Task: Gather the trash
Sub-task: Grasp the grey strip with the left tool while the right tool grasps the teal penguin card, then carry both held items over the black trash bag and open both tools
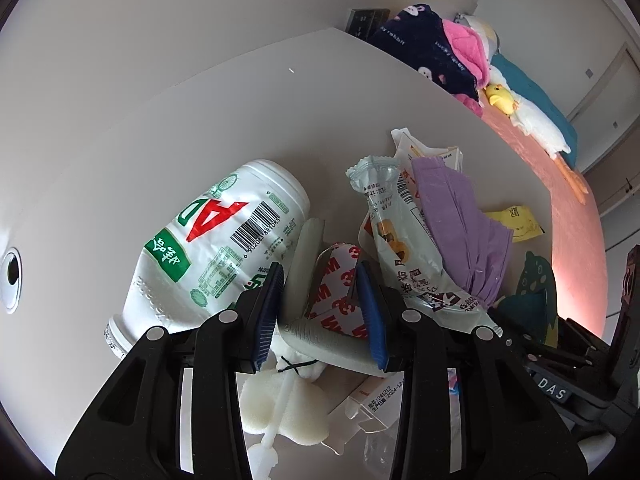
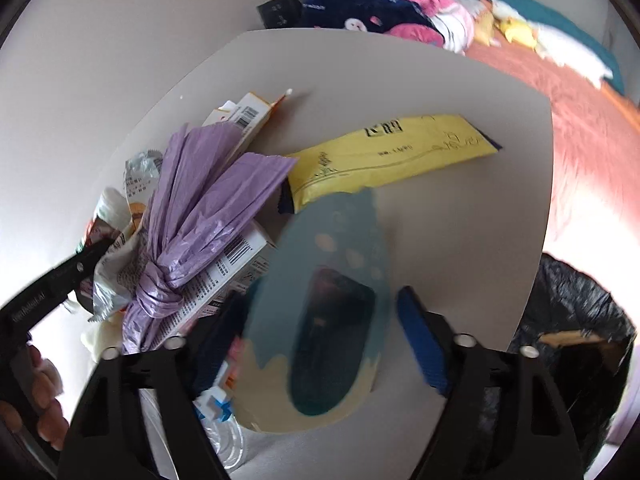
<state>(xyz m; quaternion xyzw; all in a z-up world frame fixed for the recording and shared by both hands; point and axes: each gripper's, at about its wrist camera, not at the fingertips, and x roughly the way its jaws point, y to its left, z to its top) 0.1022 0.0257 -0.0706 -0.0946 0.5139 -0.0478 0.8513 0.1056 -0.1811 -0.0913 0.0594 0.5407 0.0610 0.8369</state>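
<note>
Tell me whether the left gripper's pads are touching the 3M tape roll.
Touching. The left wrist view shows the left gripper with both blue pads closed against the 3M tape roll, no gap visible on either side.

White table (image 1: 240, 120); pink-covered bed (image 1: 540, 152) behind; pale walls.

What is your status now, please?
Left gripper shut on 3M foam pad. Right gripper open, blurred dinosaur packet between jaws. Purple bag close beside.
</note>
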